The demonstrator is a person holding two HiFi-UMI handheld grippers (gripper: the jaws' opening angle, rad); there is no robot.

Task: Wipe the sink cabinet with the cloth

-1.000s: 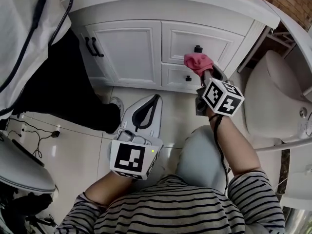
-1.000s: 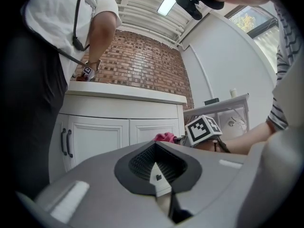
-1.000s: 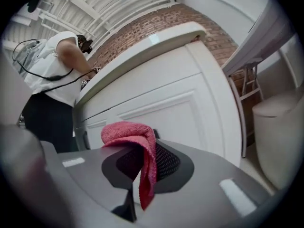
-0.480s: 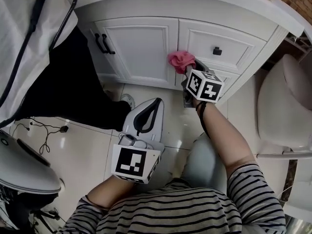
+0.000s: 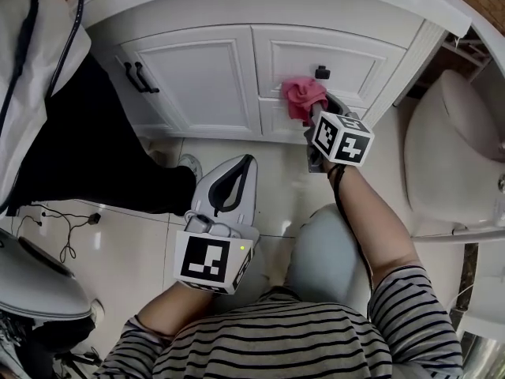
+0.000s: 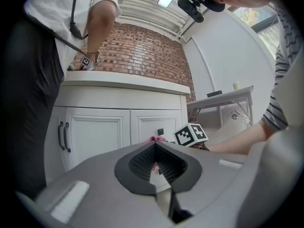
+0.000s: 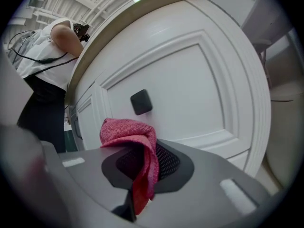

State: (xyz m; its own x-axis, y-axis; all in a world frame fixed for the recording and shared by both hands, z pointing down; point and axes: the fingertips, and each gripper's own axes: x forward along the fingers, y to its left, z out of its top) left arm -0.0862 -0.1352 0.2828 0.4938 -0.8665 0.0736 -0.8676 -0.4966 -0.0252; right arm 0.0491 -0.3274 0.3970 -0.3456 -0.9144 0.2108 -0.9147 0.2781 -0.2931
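The white sink cabinet (image 5: pixel 197 77) fills the top of the head view, with a door at the left and drawers at the right. My right gripper (image 5: pixel 312 114) is shut on the pink cloth (image 5: pixel 300 95), which presses against the upper drawer front just below its black knob (image 5: pixel 322 73). In the right gripper view the pink cloth (image 7: pixel 134 146) bunches over the jaws, close under the black knob (image 7: pixel 141 101). My left gripper (image 5: pixel 230 181) hangs low over the floor, away from the cabinet, shut with nothing in it. The left gripper view shows the sink cabinet (image 6: pixel 95 132) ahead.
A person in dark trousers (image 5: pixel 87 140) stands at the left against the cabinet. A white toilet (image 5: pixel 450 148) sits close on the right. Black double handles (image 5: pixel 134 77) mark the left door. The tiled floor (image 5: pixel 126 243) carries a cable at the left.
My right gripper carried the cloth leftward along the drawer fronts, then back right and slightly up, under the knob. The left gripper stayed low and still.
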